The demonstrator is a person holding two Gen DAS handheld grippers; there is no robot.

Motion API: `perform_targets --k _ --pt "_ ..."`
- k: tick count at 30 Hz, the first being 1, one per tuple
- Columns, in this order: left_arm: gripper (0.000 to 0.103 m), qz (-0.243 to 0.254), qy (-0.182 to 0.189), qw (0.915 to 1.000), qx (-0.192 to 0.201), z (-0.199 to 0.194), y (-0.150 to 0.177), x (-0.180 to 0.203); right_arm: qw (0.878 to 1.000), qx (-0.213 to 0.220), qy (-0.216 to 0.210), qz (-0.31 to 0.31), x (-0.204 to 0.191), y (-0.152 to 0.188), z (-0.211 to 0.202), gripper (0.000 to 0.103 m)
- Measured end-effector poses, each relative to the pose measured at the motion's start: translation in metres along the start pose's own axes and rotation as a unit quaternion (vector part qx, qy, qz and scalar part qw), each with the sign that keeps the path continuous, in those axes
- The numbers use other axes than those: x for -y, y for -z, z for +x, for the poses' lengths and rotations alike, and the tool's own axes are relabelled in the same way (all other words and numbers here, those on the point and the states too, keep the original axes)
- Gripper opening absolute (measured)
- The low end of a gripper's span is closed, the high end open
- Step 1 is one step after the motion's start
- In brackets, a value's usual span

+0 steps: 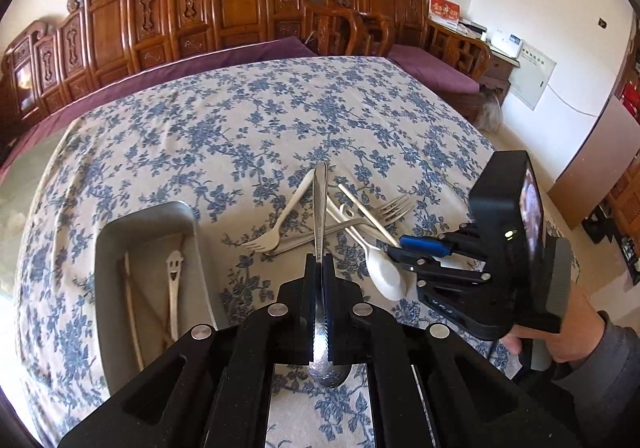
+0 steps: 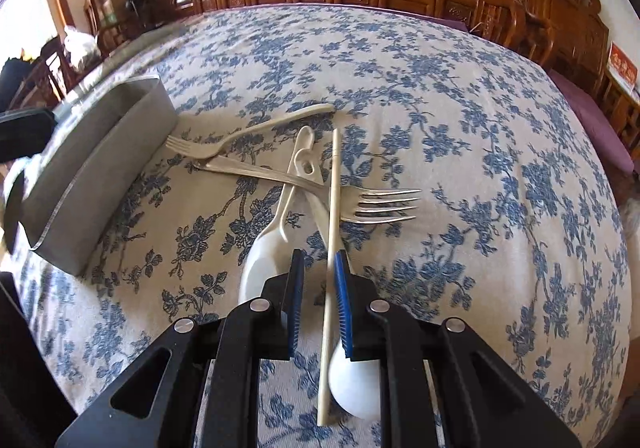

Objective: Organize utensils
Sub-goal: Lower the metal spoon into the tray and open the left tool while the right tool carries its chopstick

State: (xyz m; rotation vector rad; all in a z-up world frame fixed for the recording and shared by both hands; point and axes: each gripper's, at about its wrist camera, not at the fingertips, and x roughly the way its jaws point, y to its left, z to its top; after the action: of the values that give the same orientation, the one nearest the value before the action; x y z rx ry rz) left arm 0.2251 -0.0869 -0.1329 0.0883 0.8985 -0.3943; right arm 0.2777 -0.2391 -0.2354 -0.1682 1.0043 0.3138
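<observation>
**Inspector:** Nearest the left wrist camera, the left claw [image 1: 320,312] is clamped flat on a steel spoon [image 1: 320,215]. Its bowl sits at the near end under the pads and its handle juts forward over the floral tablecloth [image 1: 240,119].

**Clerk:** And the destination?

**Inspector:** A grey tray [image 1: 120,240] stands on the table just left of that claw. Wooden chopsticks [image 1: 132,304] and a white utensil with a smiling face [image 1: 173,280] already lie in it. I judge the step in hand to be carrying the spoon across to it.

**Clerk:** The right side?

**Inspector:** The right claw [image 2: 318,296] stands narrow, its blue pads either side of a pale chopstick [image 2: 332,224]. The right pad lies against the stick, the left pad shows a gap, so no firm grip yet. Beneath it lie a white plastic spoon [image 2: 264,260] and a second white spoon [image 2: 354,392]. A steel fork [image 2: 384,201] and a cream fork [image 2: 224,139] are crossed in the same heap.

**Clerk:** Next moves required?

**Inspector:** Left: swing over the tray, line the spoon up with its length, then release low. Right: finish closing on the chopstick alone and lift it clear without dragging the spoons or the fork it rests on.
</observation>
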Motion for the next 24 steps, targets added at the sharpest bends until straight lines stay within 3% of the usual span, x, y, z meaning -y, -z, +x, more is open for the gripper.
perform_targets --k 3,14,24 --pt "0.002 -0.004 -0.005 1.0 0.002 -0.005 0.003 -0.005 1.0 -0.003 -0.009 0.006 -0.002 -0.003 0.003 0.007" --pt "0.002 -0.029 -0.023 0.9992 0.015 -0.024 0.012 -0.032 0.996 0.053 -0.052 0.053 0.006 -0.005 -0.032 0.006" --pt "0.002 -0.047 -0.059 0.9971 0.006 -0.019 0.03 -0.065 0.995 0.076 -0.058 0.042 -0.012 -0.006 -0.051 0.006"
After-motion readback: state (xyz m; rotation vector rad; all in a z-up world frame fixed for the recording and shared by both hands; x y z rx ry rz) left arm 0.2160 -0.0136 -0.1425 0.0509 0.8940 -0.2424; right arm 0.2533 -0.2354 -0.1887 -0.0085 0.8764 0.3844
